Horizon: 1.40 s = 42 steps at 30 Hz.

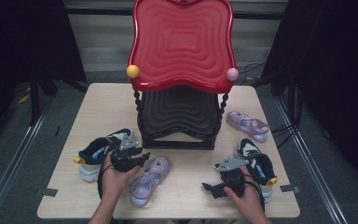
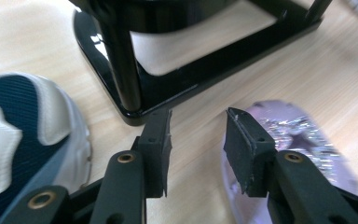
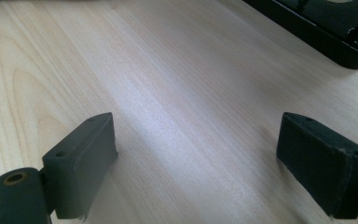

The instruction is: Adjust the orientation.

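Left tool (image 2: 198,140) sits closest: jaws partly apart, nothing between them, only bare desk (image 2: 37,42) in the gap. It hangs between the navy-and-white sneaker (image 2: 23,135) on one side and the purple sandal (image 2: 293,135) on the other; the sandal toe is just beside the outer jaw, not gripped. From the high view the same sandal (image 1: 150,179) lies on the desk front-centre, near the left hand (image 1: 116,179), toe pointing toward the black rack base (image 1: 179,140).

Right tool (image 3: 196,158) has jaws wide apart over bare wood, holding nothing, parked beside the second sneaker (image 1: 257,165). Second sandal (image 1: 248,125) lies well apart, right of the rack. Red tray (image 1: 182,44) tops the rack.

Risks, as I read it:
- Jaw gap looks narrow for the sandal's width, so closing here would likely pinch air or clip the edge and skid it.
- Rack post is right ahead of the jaws, so pushing forward could knock the base.
- Sneaker is close on the other side; a sideways sweep would nudge it.
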Tool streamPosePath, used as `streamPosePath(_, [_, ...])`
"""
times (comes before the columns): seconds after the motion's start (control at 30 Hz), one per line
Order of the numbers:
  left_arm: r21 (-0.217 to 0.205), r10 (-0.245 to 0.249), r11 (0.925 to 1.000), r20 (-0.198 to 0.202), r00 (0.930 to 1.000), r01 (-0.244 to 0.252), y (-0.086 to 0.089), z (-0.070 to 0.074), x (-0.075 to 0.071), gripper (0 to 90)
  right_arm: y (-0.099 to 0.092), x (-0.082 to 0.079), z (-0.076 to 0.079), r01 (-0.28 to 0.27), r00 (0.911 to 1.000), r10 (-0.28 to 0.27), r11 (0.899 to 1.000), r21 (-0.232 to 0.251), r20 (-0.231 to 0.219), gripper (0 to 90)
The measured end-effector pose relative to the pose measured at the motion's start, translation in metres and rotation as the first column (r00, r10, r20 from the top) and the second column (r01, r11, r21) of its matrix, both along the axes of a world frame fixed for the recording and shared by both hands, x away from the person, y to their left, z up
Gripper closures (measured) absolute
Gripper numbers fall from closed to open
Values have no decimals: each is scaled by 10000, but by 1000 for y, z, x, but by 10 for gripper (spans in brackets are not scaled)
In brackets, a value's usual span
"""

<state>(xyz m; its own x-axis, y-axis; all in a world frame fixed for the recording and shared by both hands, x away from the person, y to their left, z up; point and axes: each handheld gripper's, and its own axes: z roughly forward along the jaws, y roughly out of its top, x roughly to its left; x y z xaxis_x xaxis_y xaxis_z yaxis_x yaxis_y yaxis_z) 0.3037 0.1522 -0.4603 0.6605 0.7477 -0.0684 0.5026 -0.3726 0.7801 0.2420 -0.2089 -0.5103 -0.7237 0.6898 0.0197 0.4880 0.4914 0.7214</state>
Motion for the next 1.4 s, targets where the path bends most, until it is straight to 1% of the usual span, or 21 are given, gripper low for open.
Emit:
streamPosePath(0.17, [-346,299,9990,457,9985,-284,14,15,-22,543,0,0,0,21,10000,-21,10000,-10,-2,111])
streamPosePath(0.2, [-346,299,9990,457,9985,-284,14,15,-22,541,0,0,0,21,10000,-21,10000,-10,-2,111])
streamPosePath(0.23, [-265,231,9994,558,9982,-216,19,18,-31,539,0,0,0,23,10000,-23,10000,-11,2,111])
streamPosePath(0.3, [-186,180,9997,496,9986,-171,23,17,-39,534,0,0,0,16,10000,-16,10000,2,-23,111])
streamPosePath(0.37, [-273,165,9995,408,9990,-154,25,14,-45,525,0,-1,0,21,10000,-21,10000,6,-34,111])
streamPosePath(0.43, [-224,91,9997,350,9993,-83,25,12,-49,527,0,0,0,13,10000,-13,10000,10,-12,111])
streamPosePath(0.47, [-197,-28,9998,388,9992,35,25,9,-53,529,0,-1,0,14,10000,-14,10000,9,-9,111])
streamPosePath(0.5, [-149,47,9999,439,9990,-40,25,7,-56,530,0,-1,0,23,10000,-23,10000,14,-14,111])
streamPosePath(0.63, [-157,-18,9999,611,9981,28,25,6,-62,545,0,-1,0,48,10000,-48,10000,14,-42,111])
streamPosePath(0.77, [-353,19,9994,821,9966,10,26,7,-71,548,0,-1,0,46,10000,-46,10000,15,-43,111])
streamPosePath(0.83, [-522,-60,9986,877,9961,106,26,8,-74,550,0,-1,0,44,10000,-44,10000,13,-45,111])
streamPosePath(0.87, [-455,-205,9987,959,9952,249,26,9,-78,555,0,-1,0,45,10000,-45,10000,14,-42,111])
streamPosePath(0.97, [-468,-247,9985,992,9948,294,26,9,-81,556,0,-1,0,54,10000,-54,10000,14,-57,111])
streamPosePath(1.0, [-550,-271,9980,906,9955,322,27,7,-84,558,0,-1,0,51,10000,-51,10000,17,-60,111])
streamPosePath(1.03, [-503,-304,9981,824,9961,346,27,5,-84,561,0,-1,0,53,10000,-53,10000,17,-53,111])
streamPosePath(1.1, [-445,-442,9979,702,9966,474,26,1,-83,574,0,-1,0,35,10000,-35,10000,20,-37,111])
streamPosePath(1.17, [-432,-450,9979,707,9965,482,25,-1,-81,592,0,-1,0,35,10000,-35,10000,20,-37,111])
streamPosePath(1.23, [-430,-615,9970,672,9958,645,21,-3,-79,597,0,-1,0,35,10000,-35,10000,19,-37,111])
streamPosePath(1.27, [-337,-676,9970,661,9955,699,20,-3,-79,597,0,-1,0,35,10000,-35,10000,19,-37,111])
streamPosePath(1.3, [-33,-807,9967,684,9944,811,16,-7,-77,610,0,-1,0,34,10000,-34,10000,18,-37,111])
streamPosePath(1.4, [-64,-895,9959,607,9941,901,13,-10,-75,635,0,-1,0,31,10000,-31,10000,20,-33,111])
